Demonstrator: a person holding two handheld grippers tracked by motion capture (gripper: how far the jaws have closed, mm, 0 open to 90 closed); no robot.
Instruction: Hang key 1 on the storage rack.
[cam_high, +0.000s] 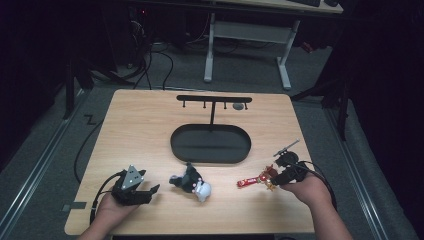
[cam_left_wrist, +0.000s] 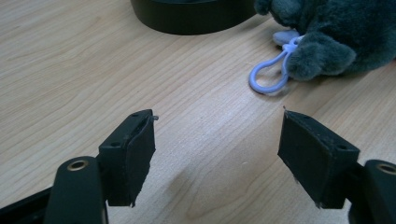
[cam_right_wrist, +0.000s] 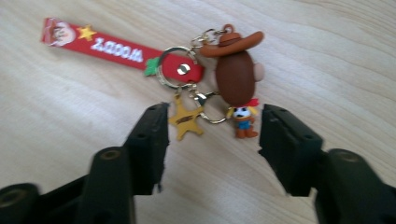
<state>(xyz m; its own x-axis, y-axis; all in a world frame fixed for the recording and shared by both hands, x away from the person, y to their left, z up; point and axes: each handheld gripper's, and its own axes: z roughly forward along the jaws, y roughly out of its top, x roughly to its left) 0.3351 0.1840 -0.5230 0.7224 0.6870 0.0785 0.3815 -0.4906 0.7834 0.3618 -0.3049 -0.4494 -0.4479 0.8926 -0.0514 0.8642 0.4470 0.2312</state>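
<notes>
- Left gripper (cam_high: 150, 190): your jaws stand wide, empty, resting near the table's (cam_high: 140, 125) front-left edge.
- Plush keychain (cam_high: 192, 184): one, soft, lying centre-front; lavender loop (cam_left_wrist: 268, 79) faces you.
- Cowboy keychain (cam_right_wrist: 219, 79): one, front-right; light, floppy, small parts slippery. Take the stiff red strap (cam_right_wrist: 116, 49) or figure.
- Right gripper (cam_right_wrist: 212, 128): half-open, straddling the star charm (cam_right_wrist: 186, 121), gripping nothing.

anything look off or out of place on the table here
Mildly, yes. The black hanger stand has bare pegs, while two keychains lie flat on the wooden table: the grey-and-white plush toy on its side, and the red-strapped cowboy figure keychain sprawled before the right gripper. Nothing looks broken or spilled.
</notes>
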